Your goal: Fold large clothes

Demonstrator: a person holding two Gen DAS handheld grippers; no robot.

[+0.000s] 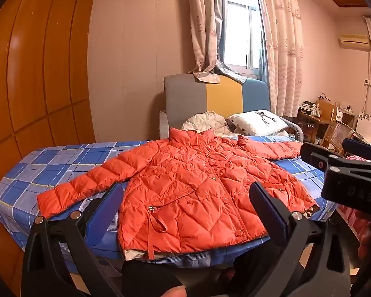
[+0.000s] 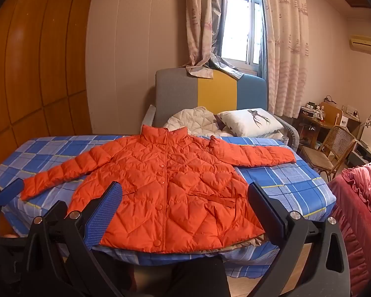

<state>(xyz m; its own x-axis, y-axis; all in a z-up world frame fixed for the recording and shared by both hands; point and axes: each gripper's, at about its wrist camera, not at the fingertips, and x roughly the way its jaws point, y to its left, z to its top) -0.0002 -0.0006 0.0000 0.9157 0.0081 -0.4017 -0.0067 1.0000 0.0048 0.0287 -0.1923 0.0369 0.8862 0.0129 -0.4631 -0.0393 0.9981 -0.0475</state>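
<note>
Orange jacket (image 2: 168, 185): flat on plaid bed (image 2: 296, 185), collar far, hem near, sleeves out left-right.
left gripper (image 1: 185, 212): wide open, empty, nearer left sleeve (image 1: 86, 185).
right gripper (image 2: 183, 210): wide open, empty, short of hem.

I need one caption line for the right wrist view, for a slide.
Open right tool above an orange puffer jacket spread flat, sleeves out, on a blue plaid bed.

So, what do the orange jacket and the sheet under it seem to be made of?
Orange jacket: probably thin nylon or polyester shell with puffy filling; slight sheen, quilted stitching, snap buttons. Checked sheet: probably woven cotton or a blend; matte, flat, printed blue checks.
</note>
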